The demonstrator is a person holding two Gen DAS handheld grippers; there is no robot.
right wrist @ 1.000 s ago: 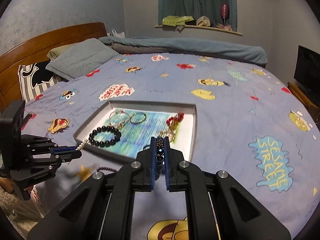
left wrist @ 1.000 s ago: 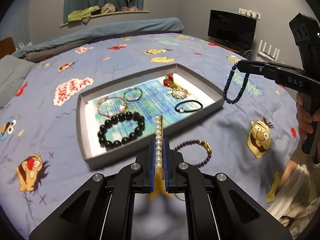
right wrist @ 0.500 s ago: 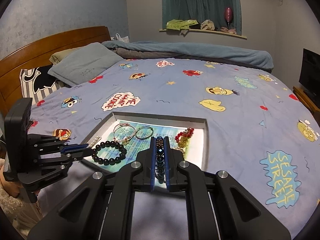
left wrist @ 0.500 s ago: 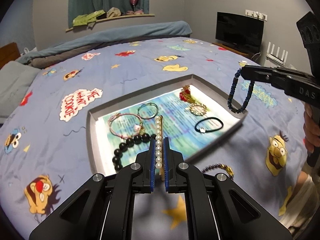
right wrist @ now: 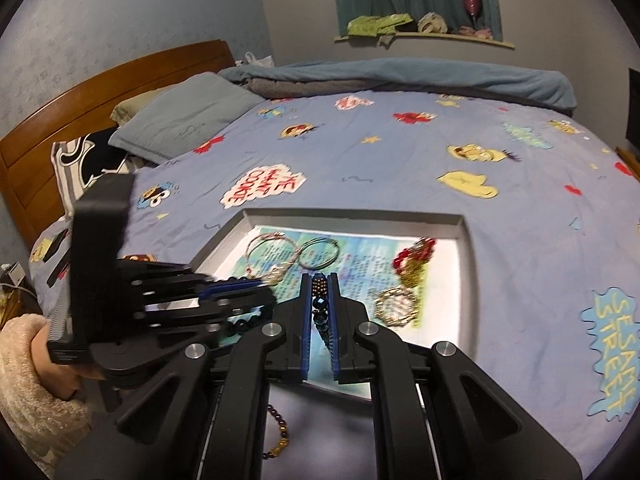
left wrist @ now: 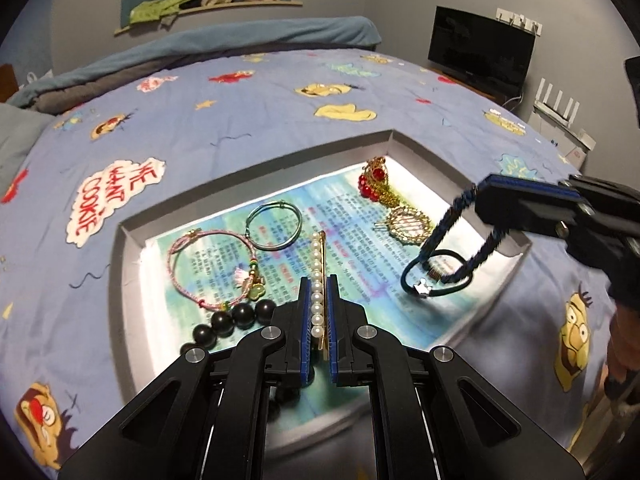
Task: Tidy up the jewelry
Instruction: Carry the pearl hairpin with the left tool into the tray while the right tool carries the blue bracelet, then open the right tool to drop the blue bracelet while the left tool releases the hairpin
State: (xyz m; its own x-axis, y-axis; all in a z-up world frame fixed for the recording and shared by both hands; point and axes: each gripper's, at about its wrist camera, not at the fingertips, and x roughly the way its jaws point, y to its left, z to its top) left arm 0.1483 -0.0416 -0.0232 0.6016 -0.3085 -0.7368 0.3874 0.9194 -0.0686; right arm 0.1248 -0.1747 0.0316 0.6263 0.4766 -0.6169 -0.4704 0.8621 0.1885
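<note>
A grey tray lies on the bed and holds several pieces of jewelry. My left gripper is shut on a pearl hair clip, which hangs over the tray's near middle, above a black bead bracelet. From the right, my right gripper is shut on a dark blue bead bracelet. Its loop dangles down onto a black hair tie in the tray. In the right wrist view, the right gripper pinches the blue beads above the tray, and the left gripper reaches in from the left.
The tray also holds a pink cord bracelet, a thin ring bracelet, a red and gold ornament and a gold round clip. A purple bead bracelet lies on the bedspread before the tray. Pillows sit far left.
Both grippers have moved forward and down over the tray. The blue bracelet, earlier hanging beside the tray, now dangles inside it over the black hair tie. The pearl clip has moved in over the tray.
</note>
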